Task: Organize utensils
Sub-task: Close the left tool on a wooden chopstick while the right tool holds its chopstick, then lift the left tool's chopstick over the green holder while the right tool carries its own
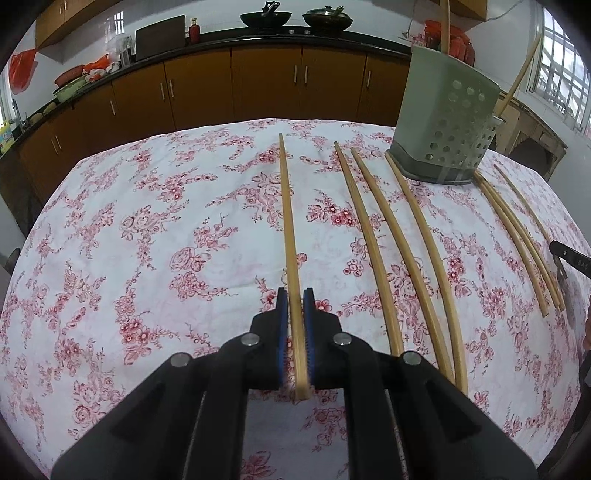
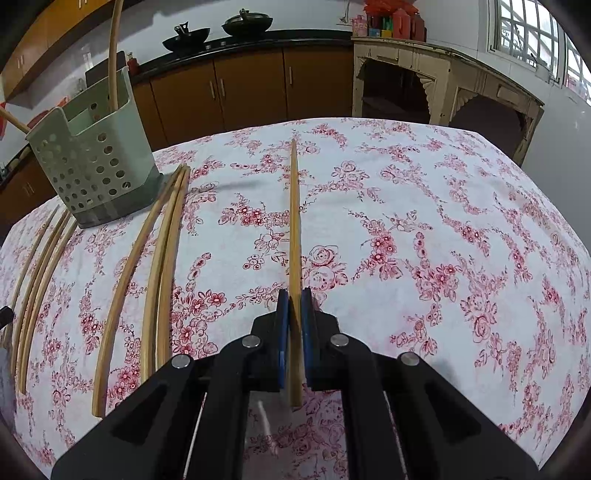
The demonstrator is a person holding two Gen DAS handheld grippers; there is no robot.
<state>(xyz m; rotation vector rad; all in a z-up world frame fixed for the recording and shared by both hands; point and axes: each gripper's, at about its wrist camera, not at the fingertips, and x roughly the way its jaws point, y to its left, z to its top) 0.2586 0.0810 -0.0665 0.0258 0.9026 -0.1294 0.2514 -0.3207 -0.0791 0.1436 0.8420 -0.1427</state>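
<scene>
On the floral tablecloth point(image 1: 147, 240), I'm pinching one chopstick point(image 1: 290, 236) in my left gripper point(image 1: 295, 306), another chopstick point(image 2: 294, 236) in my right gripper point(image 2: 294, 306), both pointing forward; the holder point(image 2: 92, 162) is sitting nearer my right.

Beyond your gripper you see brown wooden cabinets point(image 1: 229, 88), two black woks point(image 2: 186, 38) on the dark countertop point(image 1: 332, 35), and a worn cream side table point(image 2: 443, 74).

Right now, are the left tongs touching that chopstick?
Touching. The left wrist view shows the left tongs shut on the chopstick, both blue pads pressed against its sides with no gap.
</scene>
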